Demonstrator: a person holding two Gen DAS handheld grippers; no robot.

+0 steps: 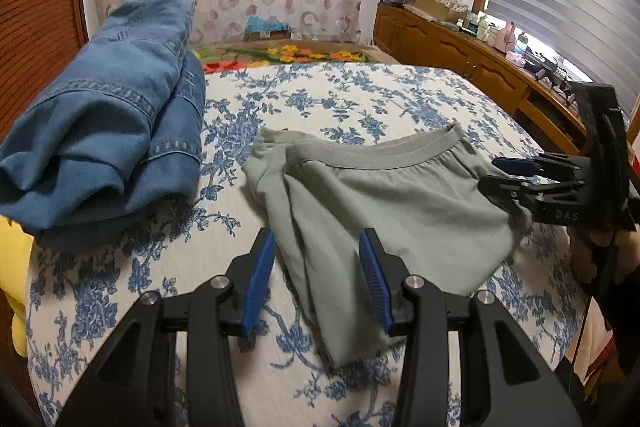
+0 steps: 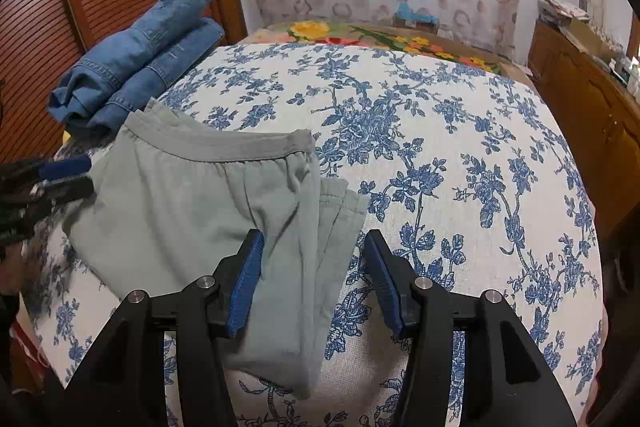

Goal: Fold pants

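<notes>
Item: pale grey-green soft cotton pants point(image 1: 384, 195), partly folded, lying on the white bedspread with blue flower print point(image 2: 460, 147); waistband at the far side, long axis running toward the onlooker.
Left gripper point(image 1: 318, 279): jaws apart, straddling the near leg fold, nothing clamped.
Right gripper point(image 2: 316, 279): jaws apart over the opposite edge, equally near.
Beside: folded blue denim jeans point(image 1: 108, 115).

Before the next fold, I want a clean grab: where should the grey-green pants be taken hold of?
Probably at the two ends of the elastic waistband, one gripper each. It is a thick, firm edge lying across the far side of the grey-green pants, so it should lift evenly. Come in low from the outer sides: the left gripper and right gripper both stand open over the near, looser folded edges.
</notes>
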